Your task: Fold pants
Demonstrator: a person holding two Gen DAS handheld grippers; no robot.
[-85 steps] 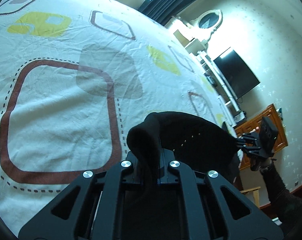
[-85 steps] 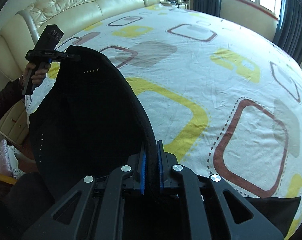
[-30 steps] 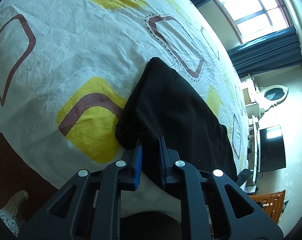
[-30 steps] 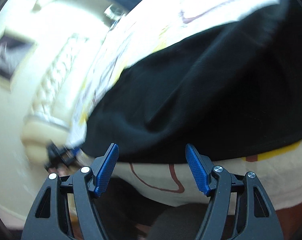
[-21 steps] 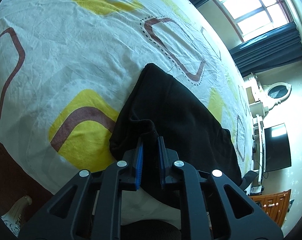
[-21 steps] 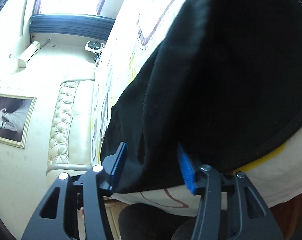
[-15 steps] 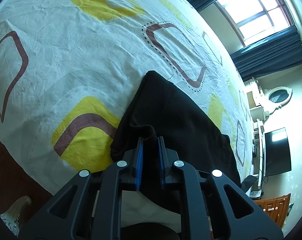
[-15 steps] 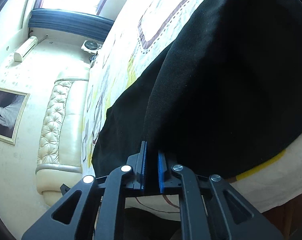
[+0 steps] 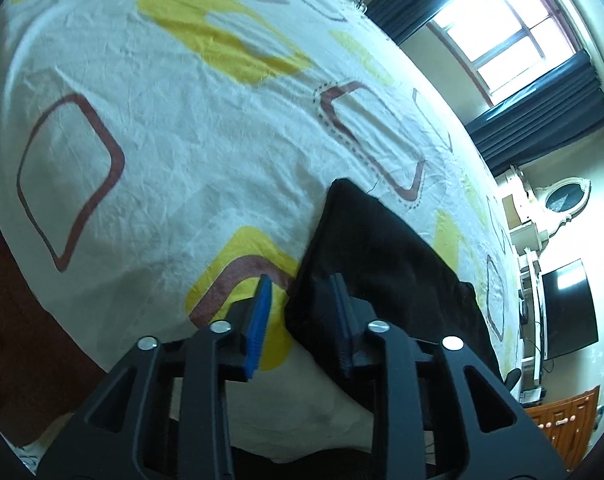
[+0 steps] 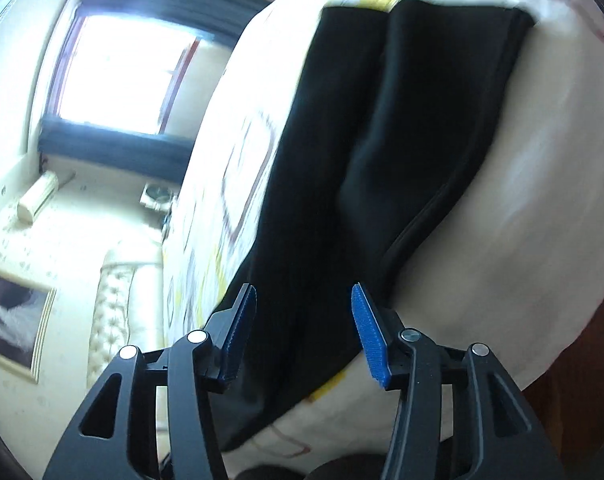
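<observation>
The black pants (image 9: 386,256) lie folded on the patterned bed sheet (image 9: 173,132) near the bed's edge. My left gripper (image 9: 299,312) is open, its blue pads on either side of the pants' near corner, holding nothing. In the right wrist view the pants (image 10: 366,152) stretch away as a long dark strip with a fold line down the middle. My right gripper (image 10: 302,328) is open wide just above their near end, empty. That view is motion-blurred.
The bed edge drops to a dark wood floor (image 9: 17,300) at the left. A window with dark curtains (image 9: 542,92), a TV (image 9: 568,308) and a wooden cabinet (image 9: 562,428) stand beyond. A tufted headboard (image 10: 113,312) and a framed picture (image 10: 9,312) show at the left.
Both grippers were shut on the pants half a second ago and have opened, letting the cloth go. The pants now rest on the bed. The right gripper swung fast.
</observation>
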